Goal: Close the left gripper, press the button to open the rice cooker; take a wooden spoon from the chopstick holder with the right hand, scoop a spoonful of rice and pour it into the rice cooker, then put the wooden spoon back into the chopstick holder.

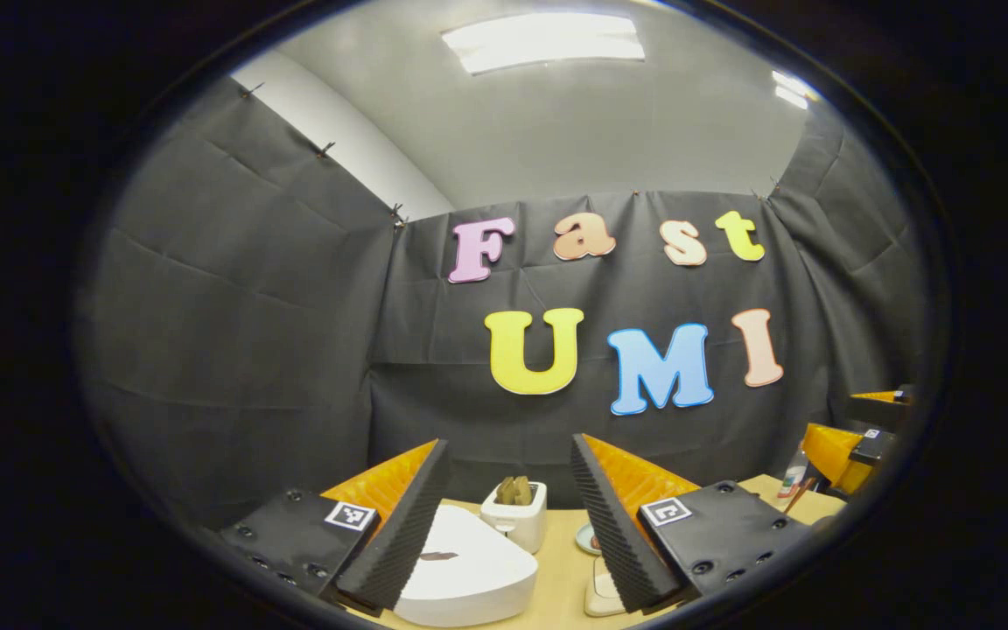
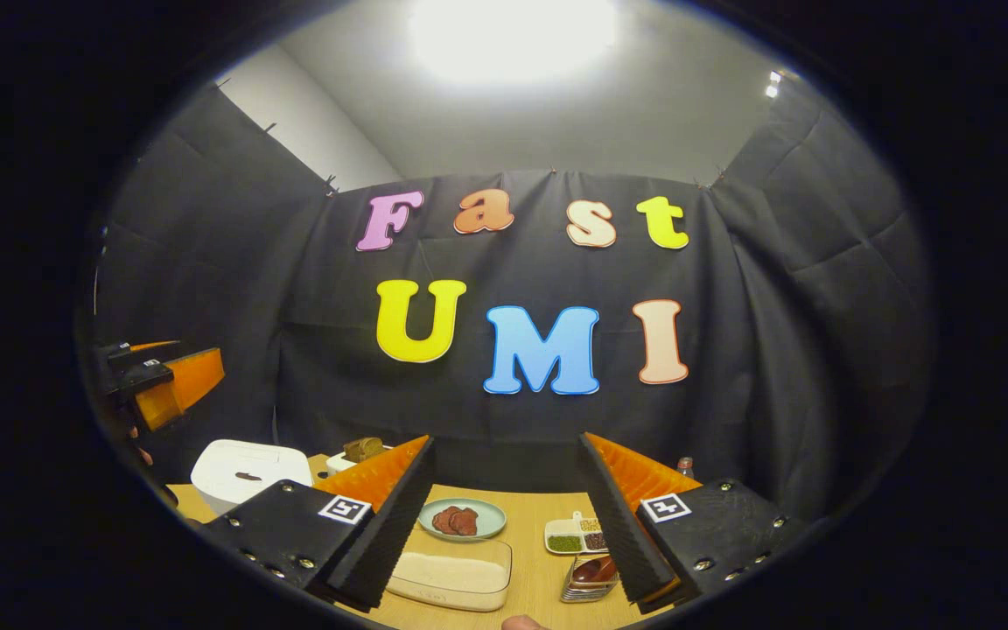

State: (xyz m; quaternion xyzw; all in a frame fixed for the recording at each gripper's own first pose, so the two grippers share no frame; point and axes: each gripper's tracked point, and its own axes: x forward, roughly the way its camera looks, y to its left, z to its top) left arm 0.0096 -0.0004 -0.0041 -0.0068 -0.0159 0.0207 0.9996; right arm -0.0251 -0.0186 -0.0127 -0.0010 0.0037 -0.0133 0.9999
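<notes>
Nothing of the task looks done yet. The left gripper (image 1: 508, 525) hovers above the wooden table (image 1: 561, 569) with its fingers spread wide apart and nothing between them, so the first step, bringing them together, is still ahead. Just below and in front of it sits the white, rounded rice cooker (image 1: 465, 569), its lid down and a small dark mark on top; I judge the button unpressed. Behind the cooker stands a white square holder (image 1: 517, 516) with brown wooden pieces sticking up, probably the chopstick holder with the spoon, though I cannot make out the spoon itself.

The right gripper (image 2: 504, 525) is likewise spread open and empty, held over a clear rectangular container of pale rice (image 2: 451, 577). Near it lie a pale green round plate (image 2: 462, 521) with reddish-brown slices and a small white divided dish (image 2: 576, 535) of grains. Pressing, scooping, pouring and returning the spoon all remain.
</notes>
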